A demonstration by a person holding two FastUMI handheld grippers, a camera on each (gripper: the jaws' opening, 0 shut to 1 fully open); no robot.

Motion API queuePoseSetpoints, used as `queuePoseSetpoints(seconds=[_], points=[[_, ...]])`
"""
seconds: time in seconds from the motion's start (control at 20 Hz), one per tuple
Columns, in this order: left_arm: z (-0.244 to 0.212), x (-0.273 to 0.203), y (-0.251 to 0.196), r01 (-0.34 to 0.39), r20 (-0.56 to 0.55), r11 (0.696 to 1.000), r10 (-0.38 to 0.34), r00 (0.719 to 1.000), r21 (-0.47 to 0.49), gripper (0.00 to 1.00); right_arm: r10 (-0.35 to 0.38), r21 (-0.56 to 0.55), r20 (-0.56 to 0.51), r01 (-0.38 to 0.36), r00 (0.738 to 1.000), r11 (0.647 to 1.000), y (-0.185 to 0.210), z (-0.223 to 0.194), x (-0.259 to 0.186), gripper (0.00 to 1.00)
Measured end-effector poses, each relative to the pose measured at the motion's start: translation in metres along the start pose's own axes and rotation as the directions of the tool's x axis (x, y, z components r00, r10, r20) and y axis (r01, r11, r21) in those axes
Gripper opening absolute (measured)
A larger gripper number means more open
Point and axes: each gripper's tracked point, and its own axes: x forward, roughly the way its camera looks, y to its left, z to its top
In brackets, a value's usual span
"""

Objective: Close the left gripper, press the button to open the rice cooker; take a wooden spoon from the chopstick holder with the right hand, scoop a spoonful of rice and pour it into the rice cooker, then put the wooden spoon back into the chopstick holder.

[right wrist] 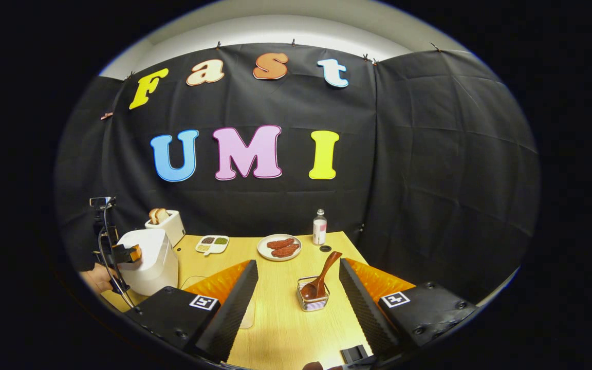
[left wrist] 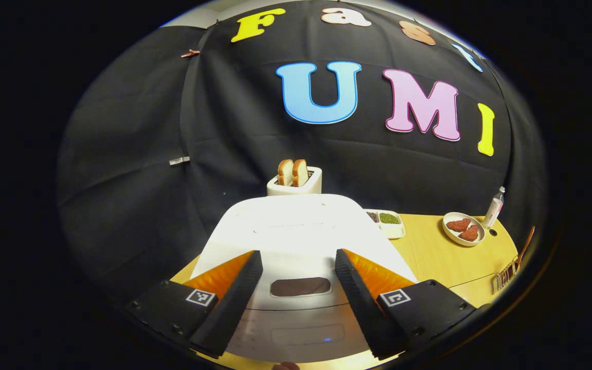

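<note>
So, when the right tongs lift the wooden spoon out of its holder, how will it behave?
The wooden spoon looks rigid and probably light. It leans in the small wire holder, which may tip or slide if the spoon drags.

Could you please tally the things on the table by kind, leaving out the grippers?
Rice cooker: 1
Toaster: 1
Bread slices: 2
Divided dish: 1
Plate: 1
Bottle: 1
Spoon: 1
Holder: 1
Total: 9
</note>
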Motion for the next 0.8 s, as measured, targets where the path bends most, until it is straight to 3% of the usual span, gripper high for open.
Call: queuePoseSetpoints(seconds=[0.35,0.8], points=[[0.023,-0.016,-0.001,0.051,0.059,0.999,-0.052,0.997,0.013,0.96,0.021,0.087,0.023,-0.023,1.0,0.996,0.001,0.006,0.001,0.99],[0.097,-0.112,-0.02,0.202,0.262,0.978,-0.21,0.942,0.055,0.95,0.044,-0.02,0.114,-0.042,0.992,0.999,0.02,0.037,0.0,0.98]])
